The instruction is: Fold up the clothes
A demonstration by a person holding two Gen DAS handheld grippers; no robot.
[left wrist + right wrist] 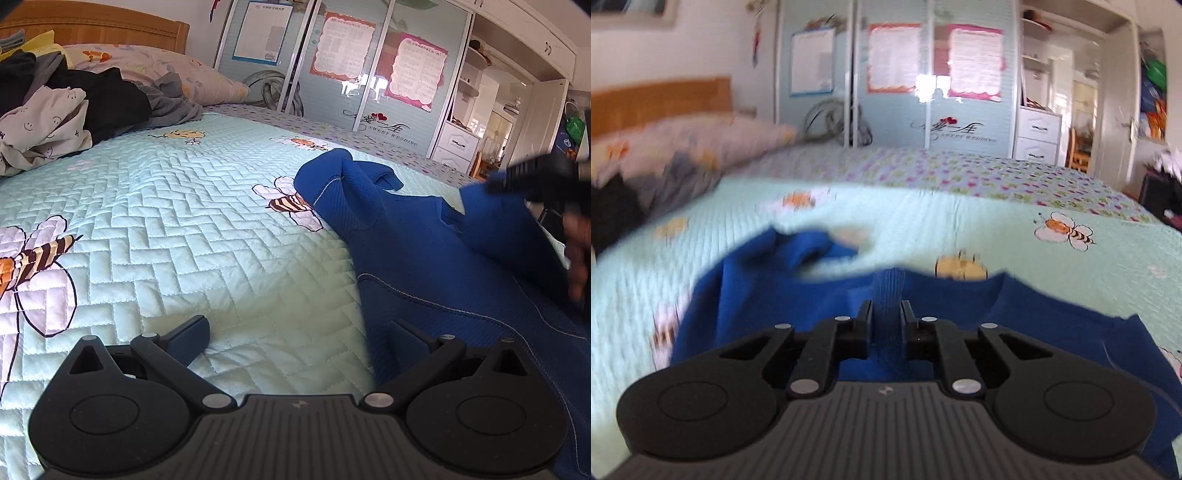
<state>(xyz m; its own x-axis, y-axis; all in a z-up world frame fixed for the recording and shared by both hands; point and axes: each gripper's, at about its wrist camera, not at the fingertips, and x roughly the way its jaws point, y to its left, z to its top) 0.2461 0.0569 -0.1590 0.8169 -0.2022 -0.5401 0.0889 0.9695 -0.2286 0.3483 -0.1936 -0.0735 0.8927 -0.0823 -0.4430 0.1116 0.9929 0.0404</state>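
A blue garment (424, 254) lies on the pale green quilted bed cover (192, 206), on the right side of the left wrist view. My left gripper (295, 332) is open and empty, low over the cover at the garment's left edge. My right gripper (886, 314) is shut on a fold of the blue garment (886, 288) and holds that edge lifted above the bed. In the left wrist view the right gripper (517, 177) shows at the far right, gripping the raised blue cloth. The right wrist view is motion-blurred.
A pile of dark, grey and white clothes (62, 107) lies at the bed's head by a floral pillow (162, 70) and wooden headboard (110, 29). A sliding-door wardrobe (351, 74) with posters stands behind the bed. White drawers (1038, 136) stand to its right.
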